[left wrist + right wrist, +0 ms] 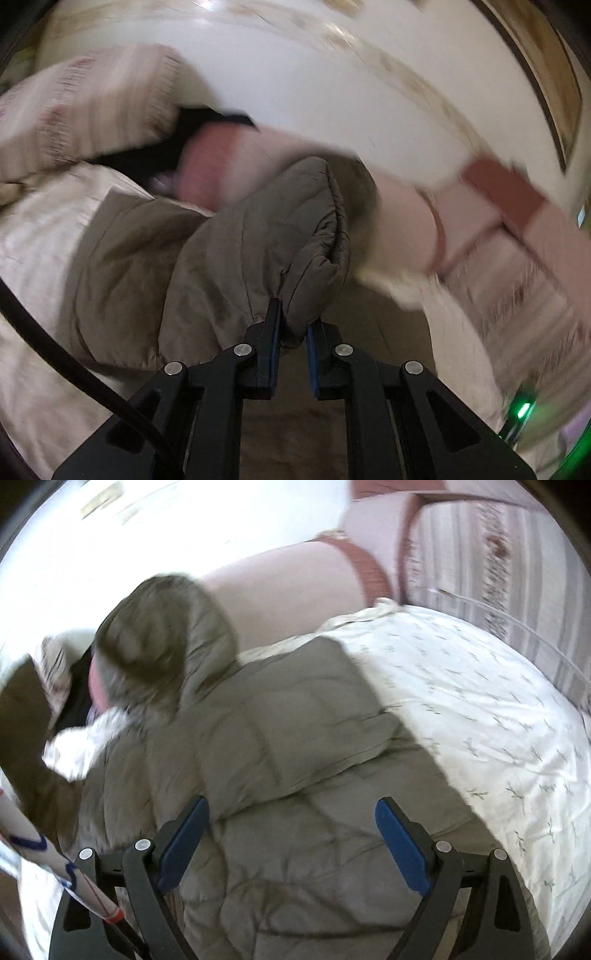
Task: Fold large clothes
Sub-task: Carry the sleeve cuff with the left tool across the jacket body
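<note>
the left gripper [293, 325] has its 2 blue-padded jaws clamped on a bunched edge of the olive padded jacket [221, 258], most likely a sleeve cuff, judging by the gathered elastic seam that curls above the pinch. the fabric hangs up and away from the bed sheet [33, 236], which suggests the cuff is pinched at its tip so the whole sleeve can be carried across the body of the garment in 1 sweep. the heavy blur in both views fits a fast swing. in the right wrist view the jacket [295, 775] lies spread over the white patterned sheet [498, 720], its quilted back flat, with the raised sleeve [162, 635] looming at the upper left. the right gripper [291, 834] hovers low over the jacket's middle with its jaws wide apart and nothing between them; i judge it is placed there to press or steady the torso panel, so the fold does not drag the whole coat sideways. a striped pillow [498, 572] sits past the far edge of the sheet, near the pink headboard [295, 590]. the fold looks early: 1 sleeve is lifted and the body is not yet doubled over. slippery padded fabric may spring open again once released.
</note>
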A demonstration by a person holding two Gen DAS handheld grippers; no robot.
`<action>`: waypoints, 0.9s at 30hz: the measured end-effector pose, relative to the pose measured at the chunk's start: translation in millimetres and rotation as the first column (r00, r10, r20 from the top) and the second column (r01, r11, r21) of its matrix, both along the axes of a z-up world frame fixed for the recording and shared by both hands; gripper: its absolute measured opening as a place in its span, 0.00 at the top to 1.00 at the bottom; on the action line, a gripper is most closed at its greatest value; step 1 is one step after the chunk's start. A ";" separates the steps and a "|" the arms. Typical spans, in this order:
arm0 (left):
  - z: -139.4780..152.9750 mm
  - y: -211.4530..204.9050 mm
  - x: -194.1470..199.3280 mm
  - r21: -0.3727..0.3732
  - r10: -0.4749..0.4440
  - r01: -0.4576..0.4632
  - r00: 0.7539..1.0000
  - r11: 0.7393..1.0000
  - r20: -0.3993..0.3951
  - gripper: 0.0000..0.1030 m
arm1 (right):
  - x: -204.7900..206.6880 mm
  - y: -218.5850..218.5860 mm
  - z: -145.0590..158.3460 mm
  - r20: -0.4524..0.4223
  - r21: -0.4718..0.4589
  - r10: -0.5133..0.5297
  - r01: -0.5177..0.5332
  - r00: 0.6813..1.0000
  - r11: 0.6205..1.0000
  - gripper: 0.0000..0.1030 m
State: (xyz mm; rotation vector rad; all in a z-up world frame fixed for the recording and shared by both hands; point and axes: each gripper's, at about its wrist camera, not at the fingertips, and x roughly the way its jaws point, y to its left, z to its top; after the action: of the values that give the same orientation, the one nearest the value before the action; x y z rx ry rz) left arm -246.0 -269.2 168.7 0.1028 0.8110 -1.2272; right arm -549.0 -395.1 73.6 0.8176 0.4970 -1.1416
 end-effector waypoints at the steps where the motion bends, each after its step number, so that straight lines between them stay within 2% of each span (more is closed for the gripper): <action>1: -13.4 -10.7 -14.8 0.033 -0.030 0.030 1.000 0.999 -0.001 0.89 | -6.1 -2.5 0.4 0.014 -0.001 -0.027 0.027 1.000 1.000 0.08; 5: -86.4 -49.7 -51.6 0.195 -0.089 0.099 0.994 0.976 -0.060 0.88 | -26.9 -14.2 1.1 0.071 0.004 -0.097 0.097 0.993 0.995 0.08; 7: -123.9 -64.4 -65.7 0.299 -0.097 0.104 0.995 0.949 -0.038 0.88 | -33.0 -20.4 -0.1 0.109 0.024 -0.107 0.105 0.988 0.994 0.08; 10: -133.2 -68.2 -76.2 0.324 -0.107 0.091 0.994 0.942 0.034 0.87 | -40.8 -25.1 -3.6 0.189 0.058 -0.089 0.079 0.978 0.995 0.08; 11: -126.8 -68.6 -79.5 0.325 -0.127 0.106 0.991 0.940 0.044 0.81 | -41.3 -24.9 -4.1 0.211 0.060 -0.082 0.071 0.974 0.996 0.08; 12: -122.6 -66.5 -78.0 0.322 -0.143 0.123 0.989 0.939 0.040 0.75 | -40.9 -25.1 -4.2 0.237 0.061 -0.070 0.057 0.969 0.996 0.10; 14: -103.7 -57.2 -79.0 0.292 -0.168 0.156 0.986 0.943 0.017 0.53 | -36.0 -26.4 -5.5 0.284 0.064 -0.023 0.005 0.958 0.998 0.17; 16: -83.2 -31.8 -77.4 0.226 -0.154 0.143 0.988 0.964 0.031 0.45 | -26.9 -27.0 -8.8 0.325 0.074 0.029 -0.056 0.945 0.996 0.25; 17: -73.3 -18.6 -76.9 0.191 -0.145 0.134 0.989 0.972 0.044 0.44 | -23.1 -26.7 -11.0 0.344 0.079 0.052 -0.084 0.937 0.993 0.29; 19: -54.6 9.5 -66.8 0.120 -0.085 0.073 0.992 0.990 0.095 0.40 | -11.1 -27.6 -18.3 0.414 0.109 0.118 -0.178 0.903 0.978 0.30; 21: -46.6 34.5 -48.3 0.072 0.019 -0.031 0.987 0.997 0.159 0.34 | -0.1 -26.3 -27.2 0.461 0.141 0.145 -0.233 0.875 0.962 0.30; 23: -44.4 54.5 -19.7 0.031 0.126 -0.133 0.975 0.991 0.182 0.34 | 12.2 -26.2 -35.6 0.481 0.165 0.165 -0.274 0.861 0.947 0.30; 25: -48.6 65.2 16.8 0.012 0.200 -0.204 0.966 0.979 0.162 0.34 | 21.8 -26.8 -42.5 0.488 0.175 0.182 -0.299 0.854 0.938 0.31; 27: -58.3 78.6 56.9 0.010 0.297 -0.301 0.944 0.954 0.144 0.34 | 34.1 -29.1 -48.6 0.481 0.185 0.197 -0.319 0.854 0.929 0.31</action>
State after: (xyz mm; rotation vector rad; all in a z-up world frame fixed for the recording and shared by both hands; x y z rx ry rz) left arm -189.1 -190.6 110.4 0.0874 0.6937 -0.9094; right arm -514.9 -424.2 25.0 1.1721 0.3503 -0.6052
